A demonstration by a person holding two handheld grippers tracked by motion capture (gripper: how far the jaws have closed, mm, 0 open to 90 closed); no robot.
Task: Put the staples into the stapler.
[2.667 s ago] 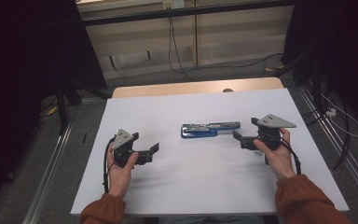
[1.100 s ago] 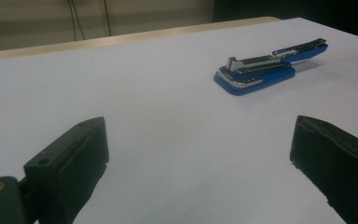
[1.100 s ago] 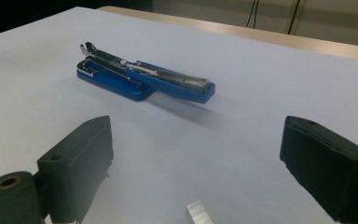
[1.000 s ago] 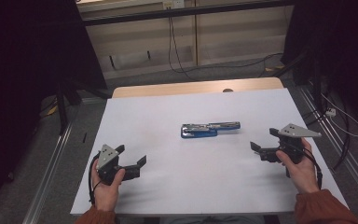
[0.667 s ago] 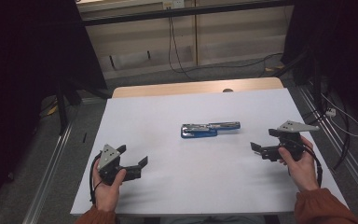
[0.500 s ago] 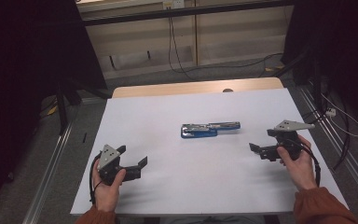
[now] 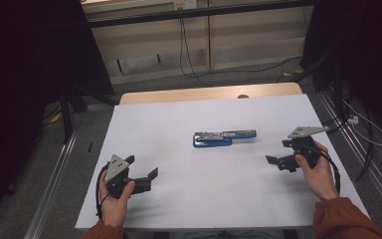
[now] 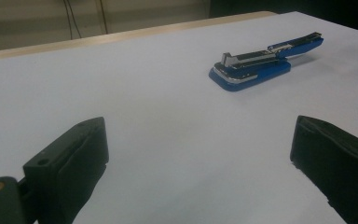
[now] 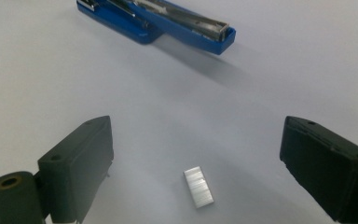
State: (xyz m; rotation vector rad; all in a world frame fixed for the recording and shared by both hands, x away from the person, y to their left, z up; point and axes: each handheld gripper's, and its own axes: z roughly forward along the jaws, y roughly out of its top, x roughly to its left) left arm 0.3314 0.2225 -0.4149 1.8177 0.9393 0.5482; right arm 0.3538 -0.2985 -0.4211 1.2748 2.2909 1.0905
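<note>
Two open grippers flank the opened blue metal stapler (image 7: 224,138); a silver staple strip (image 9: 198,186) lies between the right gripper (image 7: 282,161)'s spread jaws, likely awaiting pickup for loading.

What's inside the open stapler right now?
The stapler lies opened on the white table, its metal staple channel exposed. Whether staples sit inside is too small to tell. A loose staple strip lies apart.

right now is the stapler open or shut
Open: the stapler lies flat with its top arm swung out past the base, and the metal staple channel is bare.
</note>
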